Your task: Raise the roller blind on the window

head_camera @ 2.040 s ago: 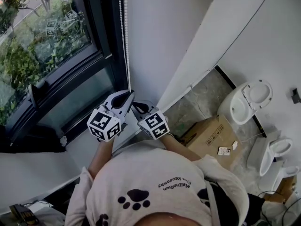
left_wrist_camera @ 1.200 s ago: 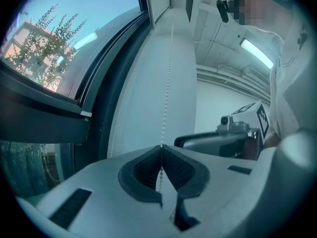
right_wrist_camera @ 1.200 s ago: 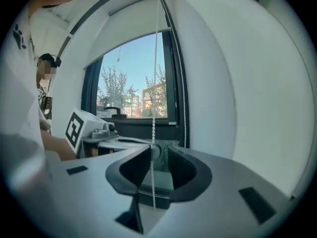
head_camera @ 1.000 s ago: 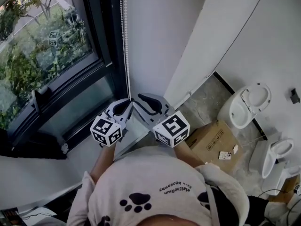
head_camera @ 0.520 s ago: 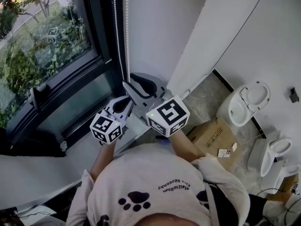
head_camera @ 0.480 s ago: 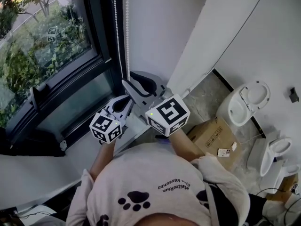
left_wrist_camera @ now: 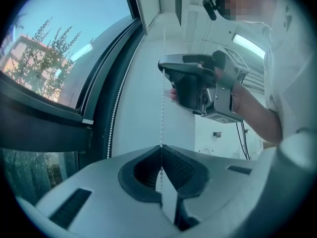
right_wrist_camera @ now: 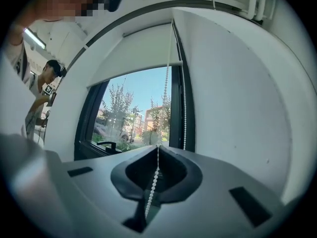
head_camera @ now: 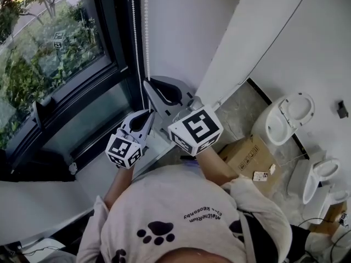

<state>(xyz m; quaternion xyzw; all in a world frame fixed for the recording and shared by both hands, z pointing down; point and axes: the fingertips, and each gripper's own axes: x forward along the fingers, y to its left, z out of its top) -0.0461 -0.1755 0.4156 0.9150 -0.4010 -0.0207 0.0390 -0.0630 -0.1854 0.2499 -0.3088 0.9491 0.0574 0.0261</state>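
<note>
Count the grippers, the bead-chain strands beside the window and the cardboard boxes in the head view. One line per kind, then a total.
grippers: 2, the left gripper and the right gripper
bead-chain strands: 2
cardboard box: 1
Total: 5

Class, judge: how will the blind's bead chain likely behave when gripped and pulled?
The bead chain is probably light and floppy: its free strand hangs thin beside the window frame. Under pull it likely goes taut, as between the left gripper and right gripper. The round beads should resist slipping through shut jaws.
</note>
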